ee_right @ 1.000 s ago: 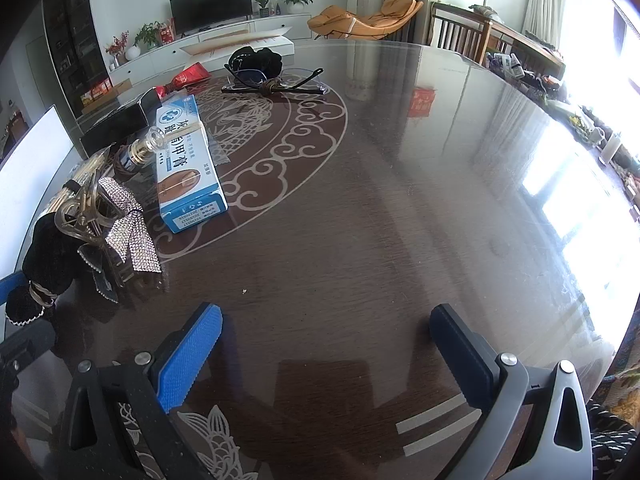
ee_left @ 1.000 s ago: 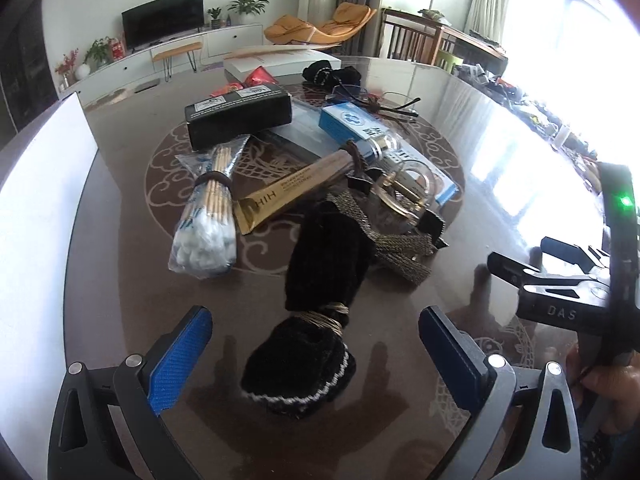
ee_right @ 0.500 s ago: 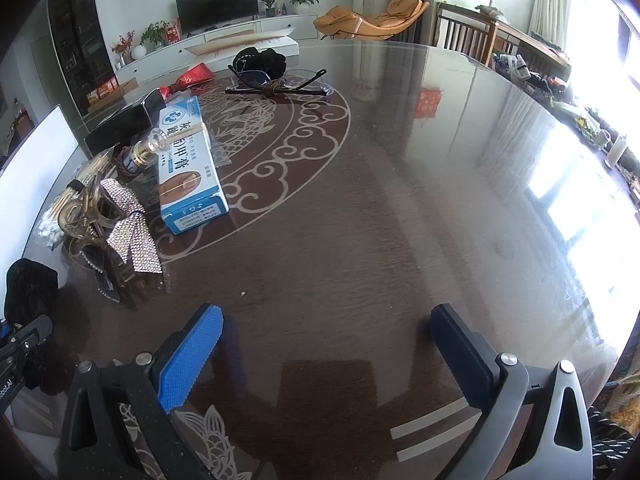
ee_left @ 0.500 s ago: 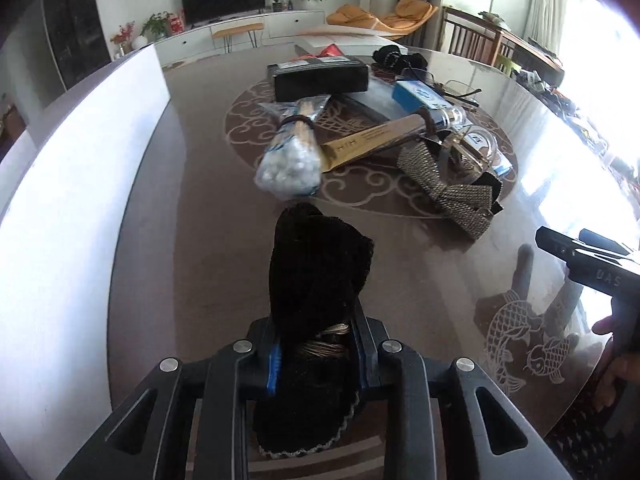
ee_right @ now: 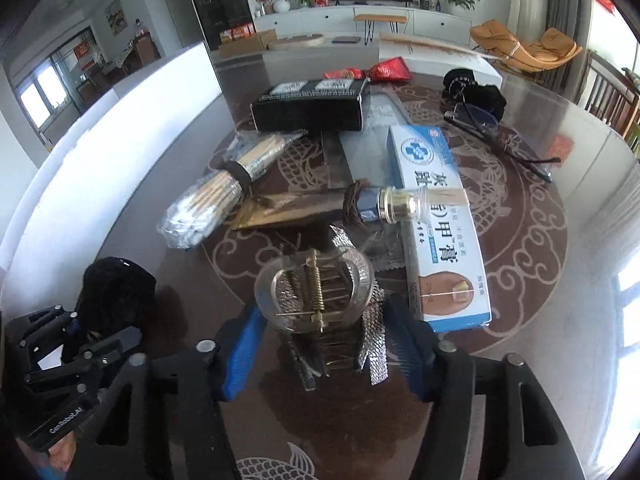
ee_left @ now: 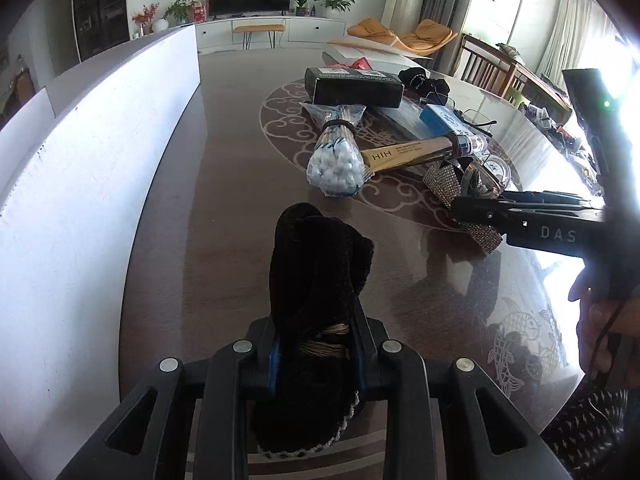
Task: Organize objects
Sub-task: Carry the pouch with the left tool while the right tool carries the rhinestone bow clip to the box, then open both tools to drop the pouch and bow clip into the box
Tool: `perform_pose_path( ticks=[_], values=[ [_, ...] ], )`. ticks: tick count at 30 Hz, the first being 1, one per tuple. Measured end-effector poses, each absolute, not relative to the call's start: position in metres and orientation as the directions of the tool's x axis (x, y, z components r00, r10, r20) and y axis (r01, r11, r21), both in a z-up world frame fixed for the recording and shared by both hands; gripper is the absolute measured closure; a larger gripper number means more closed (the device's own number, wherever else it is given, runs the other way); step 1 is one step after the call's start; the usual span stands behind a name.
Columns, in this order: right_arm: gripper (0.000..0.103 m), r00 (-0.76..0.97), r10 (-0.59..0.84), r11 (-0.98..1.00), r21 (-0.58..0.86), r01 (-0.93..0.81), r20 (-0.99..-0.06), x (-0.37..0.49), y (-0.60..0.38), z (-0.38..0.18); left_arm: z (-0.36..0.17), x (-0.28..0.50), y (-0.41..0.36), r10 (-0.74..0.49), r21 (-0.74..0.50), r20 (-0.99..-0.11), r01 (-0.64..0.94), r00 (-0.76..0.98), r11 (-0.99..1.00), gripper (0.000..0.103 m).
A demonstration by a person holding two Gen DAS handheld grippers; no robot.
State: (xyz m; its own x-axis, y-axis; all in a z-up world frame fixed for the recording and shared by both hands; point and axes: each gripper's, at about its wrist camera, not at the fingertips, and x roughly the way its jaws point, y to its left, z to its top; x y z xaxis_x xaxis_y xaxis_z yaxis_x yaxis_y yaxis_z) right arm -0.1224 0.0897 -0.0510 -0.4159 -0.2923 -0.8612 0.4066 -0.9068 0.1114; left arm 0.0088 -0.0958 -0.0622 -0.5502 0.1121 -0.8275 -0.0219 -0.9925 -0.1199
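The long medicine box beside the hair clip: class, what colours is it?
Blue and white; the medicine box shows best in the right wrist view.

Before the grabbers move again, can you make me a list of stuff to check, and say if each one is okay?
1. Left gripper has the black pouch squeezed between its fingers: ok.
2. Pouch hangs free of the cotton swabs: ok.
3. Hair clip sits between the right gripper fingers: ok.
4. Right fingers pressing the clip: not ok, closing, gaps at both sides.
5. Blue box clear of the right fingers: cannot tell, very near.
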Motion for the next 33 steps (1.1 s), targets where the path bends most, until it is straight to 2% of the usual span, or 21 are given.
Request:
perform_pose_path(
  ticks=[3,7,11,14,18,22,27,28,29,30,31,32,33],
  values=[
    [0.049,-0.421,-0.306,-0.912,0.135,0.389,-0.854,-0.114,0.096,-0.046,-0.056,0.014,-0.097,0.142,-0.152,-0.817,-0.029,-0.559,-0.988,0.076],
    [0.049,-0.410,-0.396,-0.900,0.259,0.350,-0.822,-0.092,0.114,-0.027,-0.035,0.021,-0.094,0.184,-0.185,-0.790,-0.059,-0.584,-0.981,0.076],
    [0.049,-0.382,-0.463,-0.879,0.359,0.314,-0.800,-0.077,0.121,-0.010,0.000,0.028,-0.104,0.252,-0.271,-0.752,-0.063,-0.609,-0.961,0.076],
    [0.049,-0.377,-0.505,-0.855,0.389,0.344,-0.777,-0.070,0.105,0.013,0.035,0.039,-0.131,0.255,-0.302,-0.710,-0.044,-0.656,-0.952,0.076],
    [0.049,-0.348,-0.634,-0.759,0.469,0.451,-0.691,-0.060,0.052,0.059,0.074,0.057,-0.196,0.132,-0.263,-0.680,0.072,-0.721,-0.962,0.076],
    [0.049,-0.258,-0.745,-0.629,0.520,0.578,-0.615,-0.047,-0.030,0.097,0.080,0.067,-0.275,-0.041,-0.201,-0.710,0.259,-0.703,-0.945,0.076],
    [0.048,-0.136,-0.749,-0.543,0.481,0.689,-0.649,-0.030,-0.138,0.094,0.045,0.067,-0.339,-0.156,-0.106,-0.811,0.402,-0.564,-0.909,0.074],
    [0.042,-0.131,-0.729,-0.551,0.462,0.695,-0.672,-0.027,-0.155,0.087,0.034,0.065,-0.345,-0.156,-0.089,-0.836,0.411,-0.526,-0.907,0.070],
    [0.033,-0.143,-0.692,-0.582,0.428,0.691,-0.708,-0.025,-0.168,0.077,0.025,0.064,-0.350,-0.161,-0.076,-0.856,0.427,-0.492,-0.901,0.061],
    [0.013,-0.171,-0.648,-0.620,0.383,0.685,-0.742,-0.022,-0.177,0.069,0.017,0.065,-0.352,-0.172,-0.064,-0.868,0.450,-0.465,-0.891,0.054],
    [0.005,-0.209,-0.613,-0.653,0.340,0.677,-0.762,-0.020,-0.180,0.063,0.012,0.067,-0.354,-0.185,-0.057,-0.874,0.472,-0.450,-0.880,0.041],
    [0.004,-0.241,-0.587,-0.679,0.308,0.666,-0.773,-0.017,-0.178,0.058,0.012,0.070,-0.353,-0.200,-0.054,-0.869,0.487,-0.453,-0.872,0.034],
    [0.004,-0.267,-0.575,-0.695,0.289,0.658,-0.773,-0.015,-0.172,0.054,0.014,0.073,-0.351,-0.213,-0.053,-0.858,0.493,-0.468,-0.869,0.034]
  ],
)
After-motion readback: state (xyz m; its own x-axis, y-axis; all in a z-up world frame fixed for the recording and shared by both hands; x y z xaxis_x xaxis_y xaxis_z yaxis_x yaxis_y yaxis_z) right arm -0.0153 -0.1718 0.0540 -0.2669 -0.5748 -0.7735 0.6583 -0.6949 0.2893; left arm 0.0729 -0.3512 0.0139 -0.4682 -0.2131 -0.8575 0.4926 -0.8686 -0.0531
